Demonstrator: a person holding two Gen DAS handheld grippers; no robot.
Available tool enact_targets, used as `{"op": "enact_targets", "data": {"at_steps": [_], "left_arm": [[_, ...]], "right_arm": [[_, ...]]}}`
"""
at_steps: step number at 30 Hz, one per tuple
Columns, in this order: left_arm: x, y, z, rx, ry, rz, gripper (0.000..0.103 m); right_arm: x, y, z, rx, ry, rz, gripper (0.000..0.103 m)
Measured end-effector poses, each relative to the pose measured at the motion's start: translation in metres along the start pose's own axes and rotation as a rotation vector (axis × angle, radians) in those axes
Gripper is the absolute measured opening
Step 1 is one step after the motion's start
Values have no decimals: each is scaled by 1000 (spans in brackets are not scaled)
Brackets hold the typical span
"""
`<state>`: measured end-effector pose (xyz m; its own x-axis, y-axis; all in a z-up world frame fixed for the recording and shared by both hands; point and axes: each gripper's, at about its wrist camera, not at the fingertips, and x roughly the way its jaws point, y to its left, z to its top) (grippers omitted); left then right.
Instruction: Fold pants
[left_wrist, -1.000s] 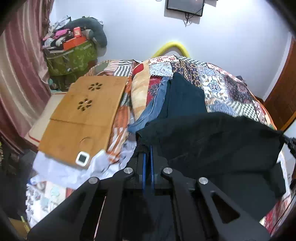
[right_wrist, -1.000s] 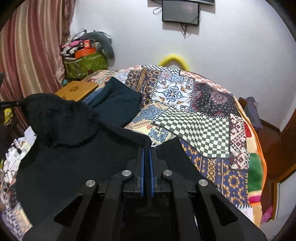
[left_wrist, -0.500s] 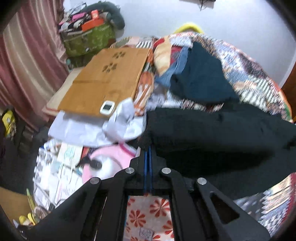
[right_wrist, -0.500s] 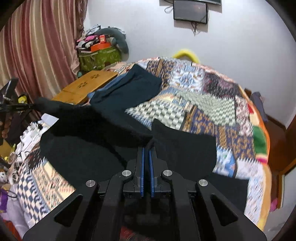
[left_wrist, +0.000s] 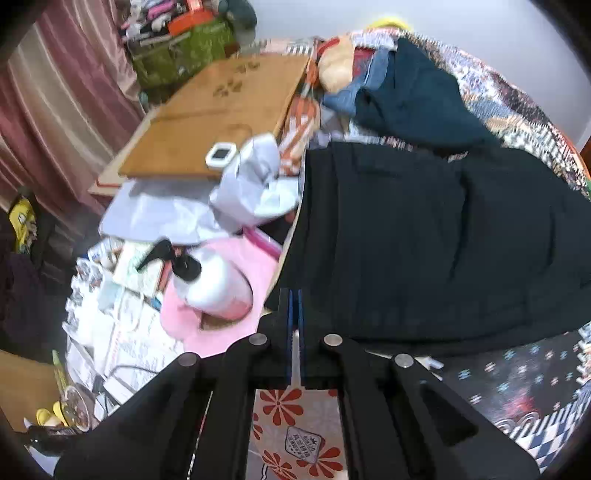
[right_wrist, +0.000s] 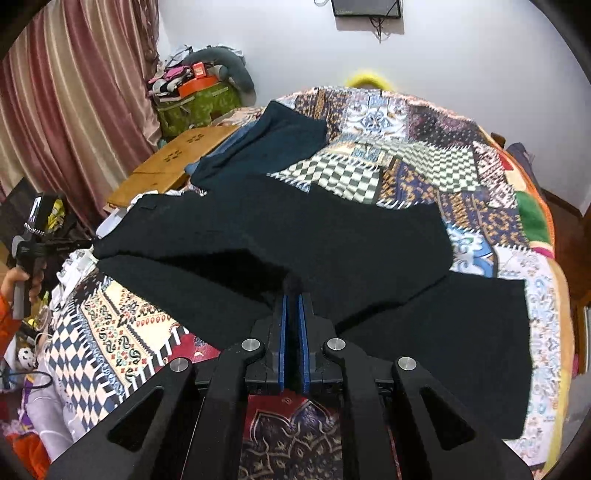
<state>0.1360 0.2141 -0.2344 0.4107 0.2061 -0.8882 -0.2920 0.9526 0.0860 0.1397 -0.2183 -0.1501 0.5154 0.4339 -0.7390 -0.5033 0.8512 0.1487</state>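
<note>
The black pants (right_wrist: 332, 243) lie spread across the patchwork bedspread (right_wrist: 443, 147), one layer folded over another. My right gripper (right_wrist: 292, 295) is shut on a black edge of the pants at the near side. My left gripper (left_wrist: 294, 295) is shut on the pants (left_wrist: 424, 236) at their near left corner, by the bed's left edge. In the right wrist view the left gripper (right_wrist: 70, 242) shows at the far left, held by a hand, touching the pants' left tip.
A dark teal garment (right_wrist: 269, 147) and jeans (left_wrist: 354, 92) lie at the head of the bed. A wooden lap table (left_wrist: 218, 114) with a small white device (left_wrist: 221, 153), a pump bottle (left_wrist: 210, 277), pink cloth and clutter sit left of the bed. Curtains (right_wrist: 74, 92) hang at left.
Both grippers have pulled the pants toward the near side and lowered them onto the bed; the raised fold now lies flat. The left gripper moved down by the bed's left edge.
</note>
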Motion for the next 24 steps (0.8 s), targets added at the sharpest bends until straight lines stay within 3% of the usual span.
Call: {"op": "enact_targets", "data": {"at_steps": [2, 6, 13, 19, 24], "left_arm": [[-9, -2, 6, -1, -25, -7, 6], [-28, -12, 23, -8, -79, -45, 27], [-47, -40, 56, -7, -161, -109, 66], [-40, -74, 83, 23, -147, -162, 83], [-22, -103, 99, 61, -122, -186, 85]], "right_arm": [[-9, -2, 3, -1, -14, -23, 7], [-25, -13, 15, 25, -56, -55, 8], [-13, -33, 45, 65, -72, -88, 40], [29, -37, 67, 69, 12, -39, 43], [70, -33, 82, 39, 98, 9, 43]]}}
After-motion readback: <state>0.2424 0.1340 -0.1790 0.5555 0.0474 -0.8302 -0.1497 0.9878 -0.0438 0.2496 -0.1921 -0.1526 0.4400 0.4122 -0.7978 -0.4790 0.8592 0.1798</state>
